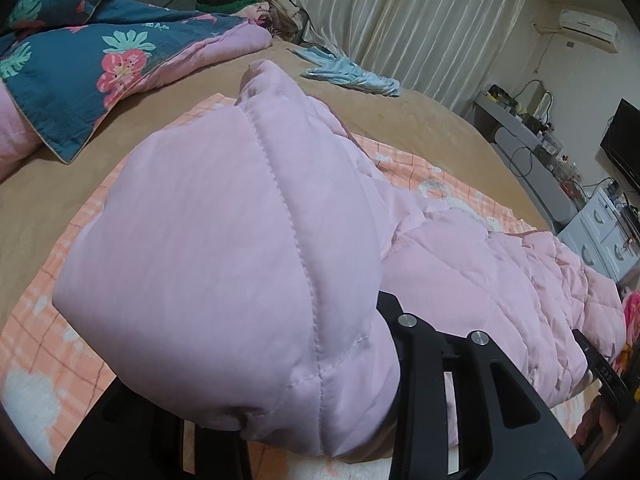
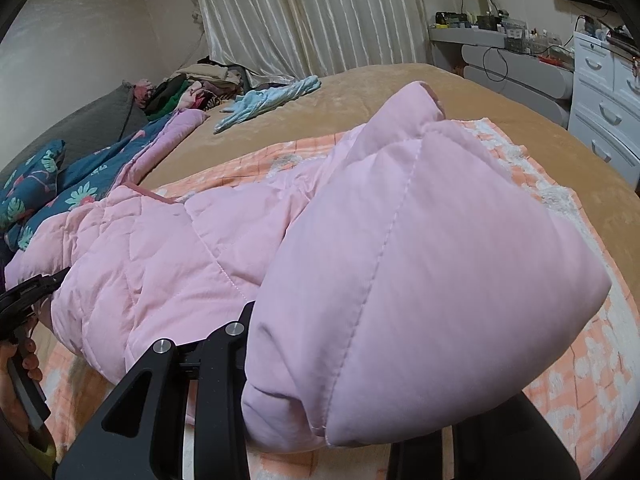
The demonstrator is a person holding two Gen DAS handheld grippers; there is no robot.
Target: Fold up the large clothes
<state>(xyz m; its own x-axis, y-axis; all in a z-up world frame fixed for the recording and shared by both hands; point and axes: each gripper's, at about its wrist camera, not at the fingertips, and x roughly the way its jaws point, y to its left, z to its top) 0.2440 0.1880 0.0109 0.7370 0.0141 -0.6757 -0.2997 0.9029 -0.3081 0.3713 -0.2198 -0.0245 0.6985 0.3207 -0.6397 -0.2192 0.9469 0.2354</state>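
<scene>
Both the left gripper [image 1: 320,420] and the right gripper [image 2: 320,420] clench the pink quilted coat [image 1: 224,248] above an orange checked blanket [image 1: 448,184] on the tan bed [image 1: 240,80]; pale curtains [image 1: 420,12] fill the upper frame.

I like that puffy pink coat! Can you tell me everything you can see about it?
The pink coat is soft, padded and quilted with stitched seams. It stretches across an orange checked blanket on the bed. The left gripper and right gripper each pinch a bunched end, raised towards the cameras.

one pink quilted coat [image 1: 224,248], one blue garment [image 1: 352,74], two grippers [image 1: 332,380].
</scene>
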